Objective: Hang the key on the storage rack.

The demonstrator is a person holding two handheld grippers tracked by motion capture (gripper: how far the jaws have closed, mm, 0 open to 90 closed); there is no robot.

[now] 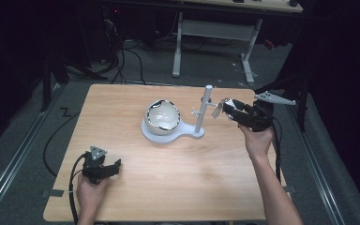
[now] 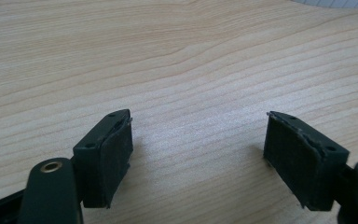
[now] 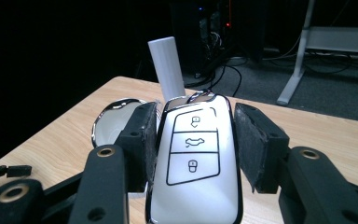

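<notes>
Right gripper (image 1: pixel 228 108) clamped on white car key fob (image 3: pixel 193 158), long axis toward stand post (image 3: pixel 167 65) just ahead; left gripper (image 2: pixel 198 154) agape, empty, far off.

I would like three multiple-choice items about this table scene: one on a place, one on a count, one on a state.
1. Where is the bowl?
A. on the white stand's base
B. on the floor
C. in the left tongs

2. How many buttons does the key fob show?
A. one
B. three
C. five

3. How are the left tongs?
A. shut on the fob
B. shut on nothing
C. open

Key: 1 A, the bowl sits on the stand base; 2 B, three outlined buttons; 3 C, wide gap over bare table, while the right tongs hold the fob.
</notes>
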